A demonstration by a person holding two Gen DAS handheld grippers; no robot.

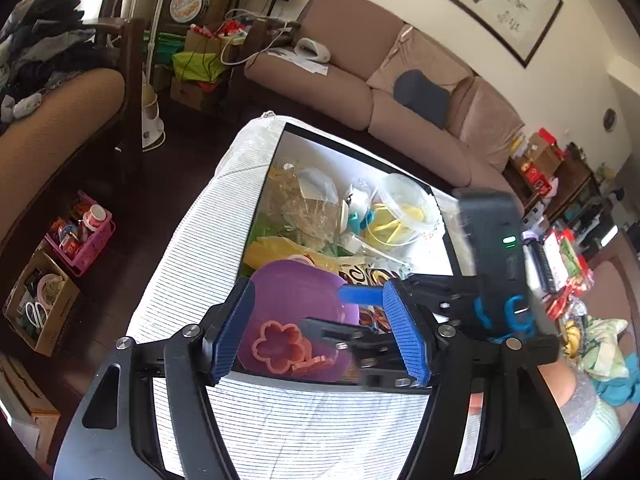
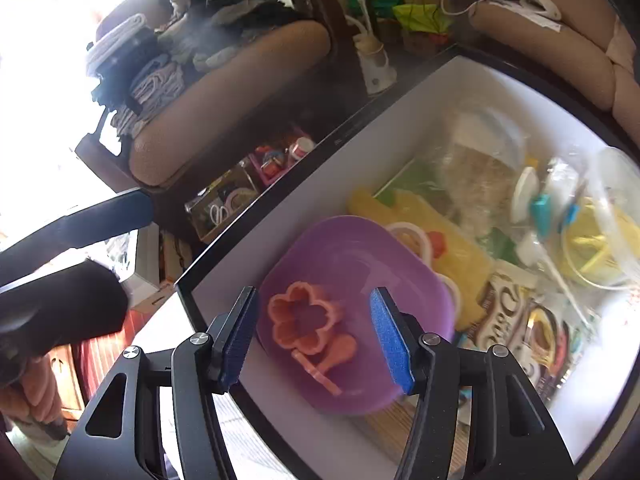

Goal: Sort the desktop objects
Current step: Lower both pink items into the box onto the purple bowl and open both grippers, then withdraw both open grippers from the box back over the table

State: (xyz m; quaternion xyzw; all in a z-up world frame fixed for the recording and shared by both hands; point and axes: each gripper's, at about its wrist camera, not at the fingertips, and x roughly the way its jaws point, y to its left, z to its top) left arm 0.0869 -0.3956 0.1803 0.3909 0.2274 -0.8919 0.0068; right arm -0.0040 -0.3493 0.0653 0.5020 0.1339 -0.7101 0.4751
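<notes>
Both grippers (image 1: 320,328) (image 2: 314,336) wide-jawed, angled down over purple plate (image 2: 356,272).

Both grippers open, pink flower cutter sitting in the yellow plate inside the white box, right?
Wrong on the plate's colour: it is a purple plate, not yellow. The right wrist view shows the pink flower cutter lying in it, inside the white box. The rest holds: left gripper and right gripper both stand open, holding nothing.
</notes>
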